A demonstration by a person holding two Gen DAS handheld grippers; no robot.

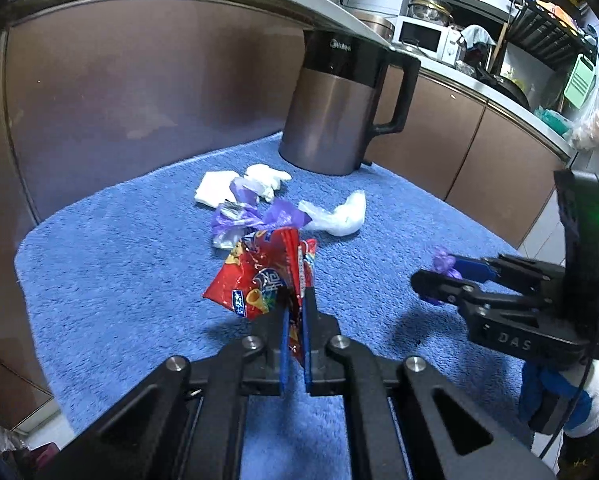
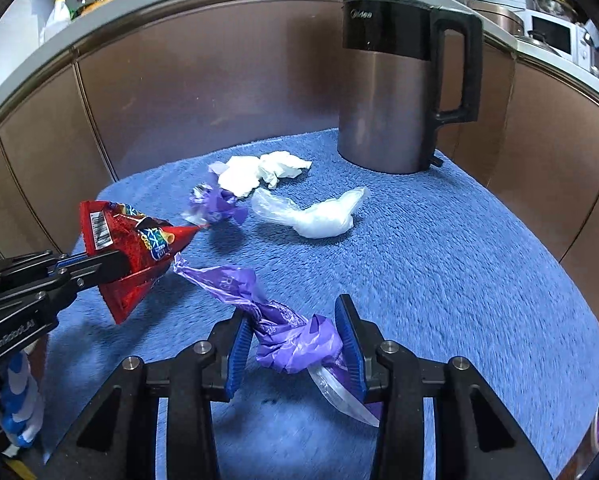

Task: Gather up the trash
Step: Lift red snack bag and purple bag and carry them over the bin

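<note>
My left gripper is shut on a red snack bag and holds it above the blue towel; it also shows in the right wrist view. My right gripper is shut on a crumpled purple plastic bag, whose tail stretches left over the towel. In the left wrist view the right gripper shows purple plastic at its tip. On the towel lie a purple wrapper, white tissues and a clear plastic bag.
A brown and black kettle stands at the towel's far edge. Brown cabinet fronts under a grey counter close the back. A microwave and kitchen clutter sit on the counter at right.
</note>
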